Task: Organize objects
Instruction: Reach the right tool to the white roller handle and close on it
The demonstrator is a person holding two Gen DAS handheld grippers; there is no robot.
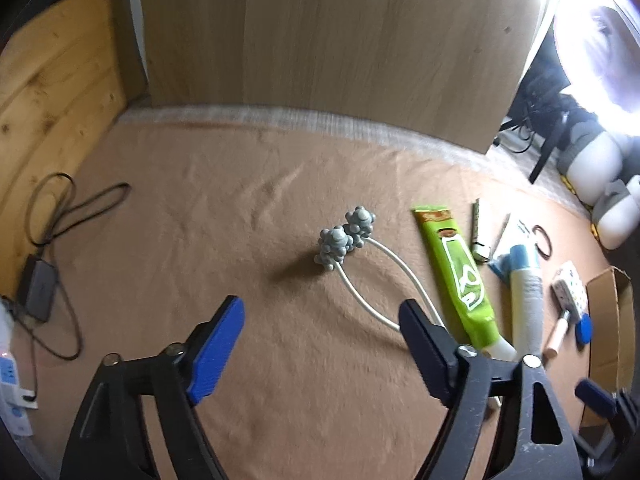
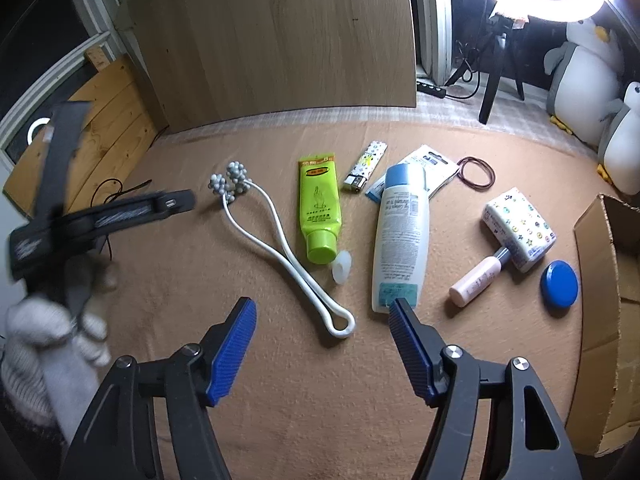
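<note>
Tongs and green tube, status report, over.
Both tongs, left and right, open, empty. Green tube flat on blanket, untouched. White massager lies beside it.

two plush penguins [image 2: 588, 76], one green tube [image 2: 319, 212], one white bottle [image 2: 400, 240]

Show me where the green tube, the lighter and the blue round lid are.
green tube [image 2: 319, 204]: right wrist view, middle of its printed body.
lighter [image 2: 366, 166]: right wrist view, middle of its patterned case.
blue round lid [image 2: 559, 283]: right wrist view, centre of its top.
</note>
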